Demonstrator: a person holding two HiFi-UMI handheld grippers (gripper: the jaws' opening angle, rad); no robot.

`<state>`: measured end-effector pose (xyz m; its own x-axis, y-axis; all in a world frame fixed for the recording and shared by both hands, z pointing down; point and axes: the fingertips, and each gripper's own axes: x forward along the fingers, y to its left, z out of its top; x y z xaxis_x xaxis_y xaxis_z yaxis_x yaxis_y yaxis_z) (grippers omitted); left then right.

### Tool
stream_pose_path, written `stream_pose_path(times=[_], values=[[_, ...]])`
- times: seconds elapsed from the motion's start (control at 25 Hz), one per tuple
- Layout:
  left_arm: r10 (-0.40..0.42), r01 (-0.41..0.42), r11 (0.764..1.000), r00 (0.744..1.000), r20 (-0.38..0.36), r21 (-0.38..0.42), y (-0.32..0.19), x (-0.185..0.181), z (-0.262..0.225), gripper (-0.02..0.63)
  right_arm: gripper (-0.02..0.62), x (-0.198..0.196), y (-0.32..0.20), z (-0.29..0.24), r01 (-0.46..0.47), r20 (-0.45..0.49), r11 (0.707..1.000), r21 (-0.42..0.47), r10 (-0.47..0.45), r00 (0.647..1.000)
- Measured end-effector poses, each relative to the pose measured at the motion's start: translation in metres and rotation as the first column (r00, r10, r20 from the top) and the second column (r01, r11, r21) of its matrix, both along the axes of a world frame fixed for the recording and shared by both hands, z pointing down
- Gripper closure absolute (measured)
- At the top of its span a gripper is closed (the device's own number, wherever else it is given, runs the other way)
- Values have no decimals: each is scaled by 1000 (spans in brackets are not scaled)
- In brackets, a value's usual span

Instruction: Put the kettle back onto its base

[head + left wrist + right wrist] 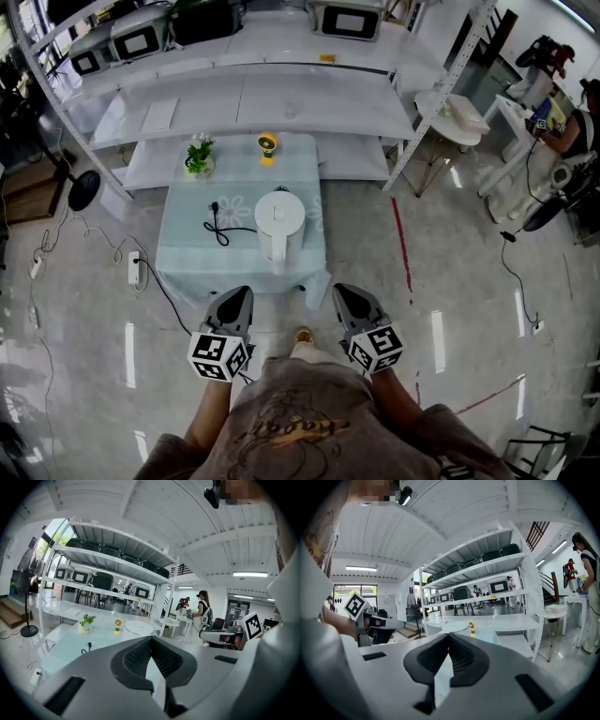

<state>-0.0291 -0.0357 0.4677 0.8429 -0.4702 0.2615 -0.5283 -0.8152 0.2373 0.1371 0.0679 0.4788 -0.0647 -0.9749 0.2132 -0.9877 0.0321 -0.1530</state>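
Closed fingers [236,304] well short of kettle [279,223]

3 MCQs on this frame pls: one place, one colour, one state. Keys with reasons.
1. Where is the white plastic kettle? A on the floor; B mid-table on the pale blue cloth; C on a shelf.
2. Colour of the small desk fan? A yellow; B red; C black.
3. State of the left gripper and right gripper? A both shut, empty; B both open; C one holds the kettle.
Key: B, it stands centred on that cloth; A, yellow body beside the potted green plant; A, pads meet in both gripper views, nothing between.
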Motion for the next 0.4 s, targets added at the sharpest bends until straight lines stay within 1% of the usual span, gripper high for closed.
stream_pose_path(times=[0.4], values=[[-2,2,1000,1000,-1,-20,-4,-3,1,584,598,-3,-4,5,8,2,1000,-24,-8,1000]])
